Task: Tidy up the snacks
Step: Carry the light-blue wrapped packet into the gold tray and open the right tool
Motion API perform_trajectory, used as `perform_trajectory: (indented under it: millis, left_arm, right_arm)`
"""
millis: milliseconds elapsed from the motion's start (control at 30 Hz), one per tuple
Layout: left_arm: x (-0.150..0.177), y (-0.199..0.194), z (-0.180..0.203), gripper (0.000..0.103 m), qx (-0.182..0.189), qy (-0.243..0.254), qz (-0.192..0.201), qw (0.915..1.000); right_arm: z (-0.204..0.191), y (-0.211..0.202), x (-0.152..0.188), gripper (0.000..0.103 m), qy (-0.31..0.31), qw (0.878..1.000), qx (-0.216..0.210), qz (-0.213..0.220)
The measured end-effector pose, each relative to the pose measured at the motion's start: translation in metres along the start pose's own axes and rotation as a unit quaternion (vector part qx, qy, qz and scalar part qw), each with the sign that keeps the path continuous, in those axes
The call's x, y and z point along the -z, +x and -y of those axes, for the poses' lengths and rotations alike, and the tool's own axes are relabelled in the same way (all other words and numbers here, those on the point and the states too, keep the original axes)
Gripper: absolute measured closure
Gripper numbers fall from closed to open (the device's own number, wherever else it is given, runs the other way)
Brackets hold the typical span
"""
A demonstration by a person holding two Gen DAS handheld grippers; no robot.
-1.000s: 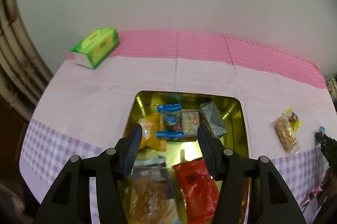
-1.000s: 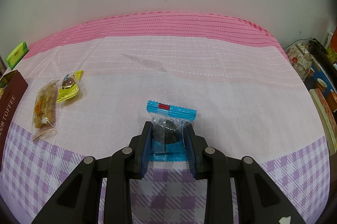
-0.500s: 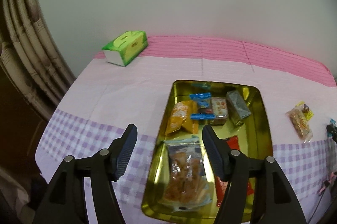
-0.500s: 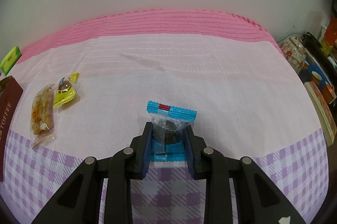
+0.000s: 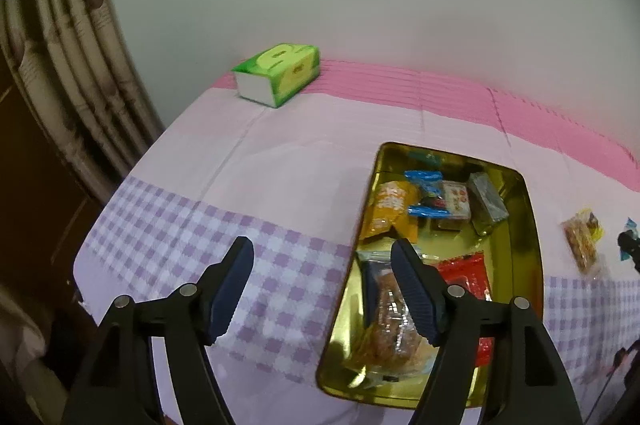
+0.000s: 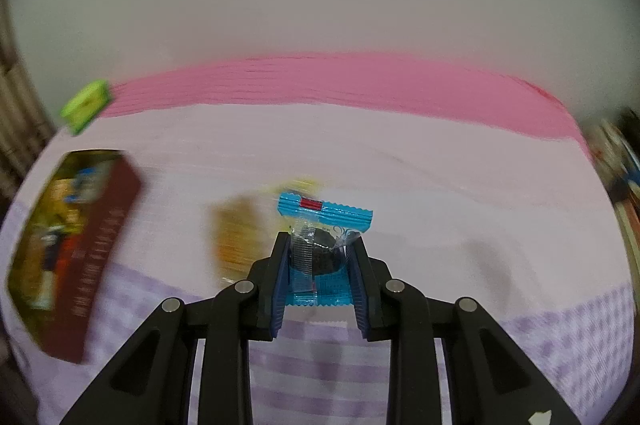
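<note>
Right gripper (image 6: 318, 265) pinches the blue-wrapped snack (image 6: 320, 245) above the cloth, seemingly bound for the gold tin (image 5: 532, 225) far left, while left gripper (image 5: 322, 285), empty, is opening beside it.

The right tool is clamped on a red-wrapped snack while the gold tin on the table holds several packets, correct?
Not quite: the right tool is clamped on a blue-wrapped snack, as the right wrist view shows. The gold tin does hold several packets.

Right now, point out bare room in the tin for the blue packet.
Bare gold floor lies between the red packet and the silver packet, by the tin's right wall. The far-left corner and near end are crowded.
</note>
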State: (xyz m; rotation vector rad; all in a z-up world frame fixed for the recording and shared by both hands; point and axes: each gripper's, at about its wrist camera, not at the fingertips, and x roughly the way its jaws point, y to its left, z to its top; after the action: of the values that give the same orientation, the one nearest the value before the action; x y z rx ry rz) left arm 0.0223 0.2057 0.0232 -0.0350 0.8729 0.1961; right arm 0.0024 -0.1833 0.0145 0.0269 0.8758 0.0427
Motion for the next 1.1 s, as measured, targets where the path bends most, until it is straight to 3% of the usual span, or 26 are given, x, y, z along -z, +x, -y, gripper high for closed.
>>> perform_trajectory:
  millis: [300,567,800,1100]
  left_arm:
    - [0.001,-0.004,-0.030,0.029,-0.021,-0.042,0.003,0.9989]
    - [0.001,0.007,-0.049,0.029,-0.050,-0.073,-0.015,0.9960]
    - [0.003,0.012,-0.058,0.029,-0.050,-0.096,-0.027,0.9937]
    - [0.003,0.013,-0.059,0.028,-0.056,-0.098,-0.027,0.9933]
  right_arm:
    - [-0.134,0.004,-0.026,0.078,-0.094,0.990,-0.107,-0.001]
    - [-0.207,0.037,-0.033,0.077,-0.147,0.979,-0.138,-0.036]
    - [-0.244,0.063,-0.041,0.077,-0.179,0.973,-0.136,-0.055]
    - [-0.260,0.077,-0.040,0.077,-0.192,0.969,-0.137,-0.074]
